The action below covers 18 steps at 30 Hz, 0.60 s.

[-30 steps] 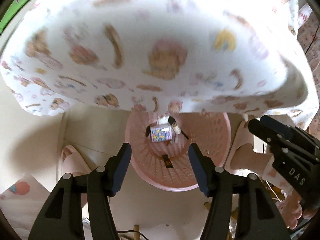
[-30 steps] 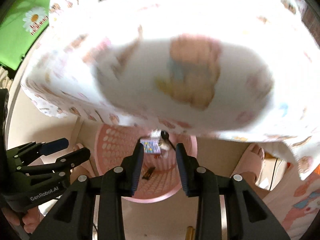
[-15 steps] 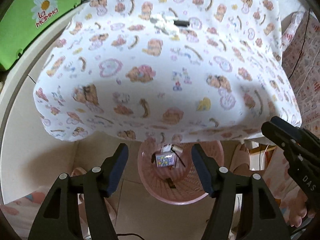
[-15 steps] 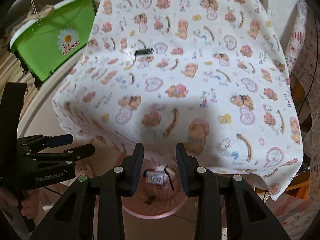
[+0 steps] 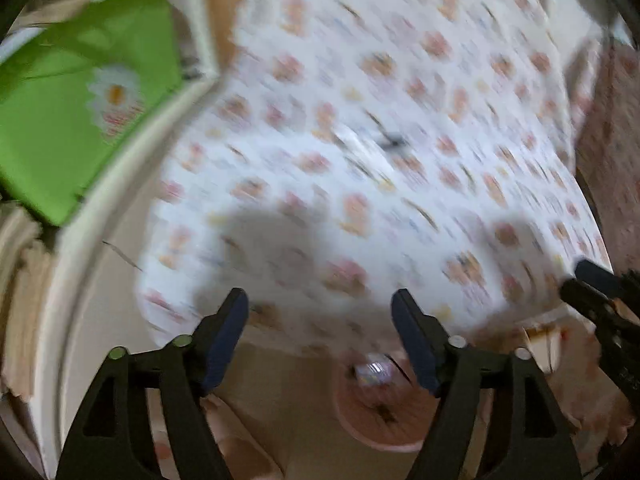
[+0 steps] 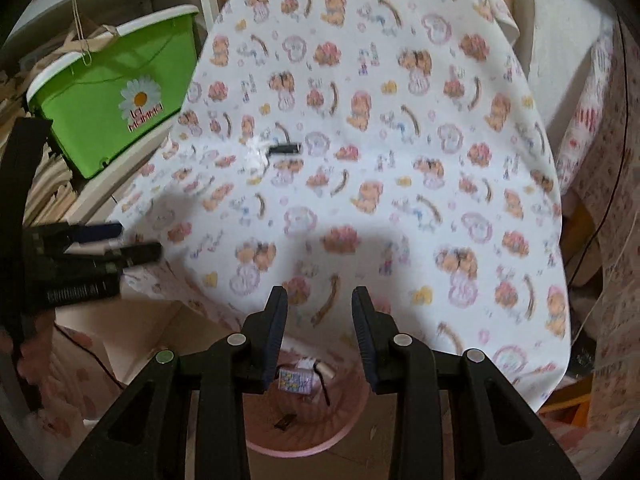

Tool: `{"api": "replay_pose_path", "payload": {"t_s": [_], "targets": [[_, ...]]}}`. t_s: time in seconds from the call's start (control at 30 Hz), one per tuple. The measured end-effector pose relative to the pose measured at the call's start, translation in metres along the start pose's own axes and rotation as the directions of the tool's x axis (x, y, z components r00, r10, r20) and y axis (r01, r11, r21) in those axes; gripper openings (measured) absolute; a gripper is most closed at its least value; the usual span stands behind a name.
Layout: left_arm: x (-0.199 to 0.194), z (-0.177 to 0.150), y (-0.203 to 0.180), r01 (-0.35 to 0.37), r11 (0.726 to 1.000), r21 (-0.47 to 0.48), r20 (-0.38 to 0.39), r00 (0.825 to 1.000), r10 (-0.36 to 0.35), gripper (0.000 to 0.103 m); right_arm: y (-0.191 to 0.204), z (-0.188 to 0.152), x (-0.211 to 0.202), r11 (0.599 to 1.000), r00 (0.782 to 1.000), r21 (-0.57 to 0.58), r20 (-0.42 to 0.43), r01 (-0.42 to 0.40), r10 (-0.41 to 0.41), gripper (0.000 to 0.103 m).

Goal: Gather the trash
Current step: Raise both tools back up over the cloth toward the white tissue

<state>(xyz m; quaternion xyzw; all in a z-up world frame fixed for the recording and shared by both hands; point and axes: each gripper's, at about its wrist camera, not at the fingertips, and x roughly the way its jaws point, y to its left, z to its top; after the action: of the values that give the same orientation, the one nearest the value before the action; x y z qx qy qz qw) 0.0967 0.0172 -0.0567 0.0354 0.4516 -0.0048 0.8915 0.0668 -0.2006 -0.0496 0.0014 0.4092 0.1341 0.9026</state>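
I am holding both grippers above the pink perforated plastic basket [image 6: 304, 432] on the floor, where collected wrappers are lying, left gripper [image 5: 320, 336] jaws opening on nothing, right gripper [image 6: 320, 320] jaws partly open and empty, facing the small black item [image 6: 285, 148] on the bear-print bench cloth [image 6: 400, 160].

Both views now show more tabletop; left claw [image 5: 320, 316] is opening, empty.

Pink perforated bin [image 6: 344, 412], small colourful packet [image 6: 295, 381] inside

Matt printed cloth [image 6: 360, 160]; perforated pink plastic basket [image 6: 344, 436]; glossy green tub [image 6: 100, 92].
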Motion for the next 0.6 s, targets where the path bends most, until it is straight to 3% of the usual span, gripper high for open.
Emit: {"api": "replay_pose_path", "payload": {"t_s": [0.13,0.27,0.4,0.5,0.6], "targets": [[-0.001,0.012,0.020,0.004,1.000,0.015,-0.006,1.000,-0.004,0.081,0.002,0.014,-0.006,1.000,1.000,-0.030,0.029,0.001,0.000,0.036],[0.002,0.023,0.029,-0.109,0.989,0.095,0.055,0.993,0.104,0.081,0.000,0.028,-0.003,0.998,0.999,-0.059,0.035,0.011,-0.009,0.036],[0.005,0.051,0.031,-0.061,0.995,0.083,0.071,0.996,0.055,0.081,-0.004,0.051,0.003,0.997,0.999,-0.074,0.039,0.013,-0.010,0.036],[-0.006,0.076,0.019,-0.111,0.983,0.150,0.192,0.978,0.081,0.082,-0.013,0.069,0.007,0.999,0.998,-0.045,0.058,0.006,-0.003,0.036],[-0.008,0.103,0.004,-0.100,0.977,0.186,0.222,0.973,0.057,0.084,-0.022,0.083,0.014,1.000,0.997,-0.021,0.069,0.018,-0.017,0.036]]}}
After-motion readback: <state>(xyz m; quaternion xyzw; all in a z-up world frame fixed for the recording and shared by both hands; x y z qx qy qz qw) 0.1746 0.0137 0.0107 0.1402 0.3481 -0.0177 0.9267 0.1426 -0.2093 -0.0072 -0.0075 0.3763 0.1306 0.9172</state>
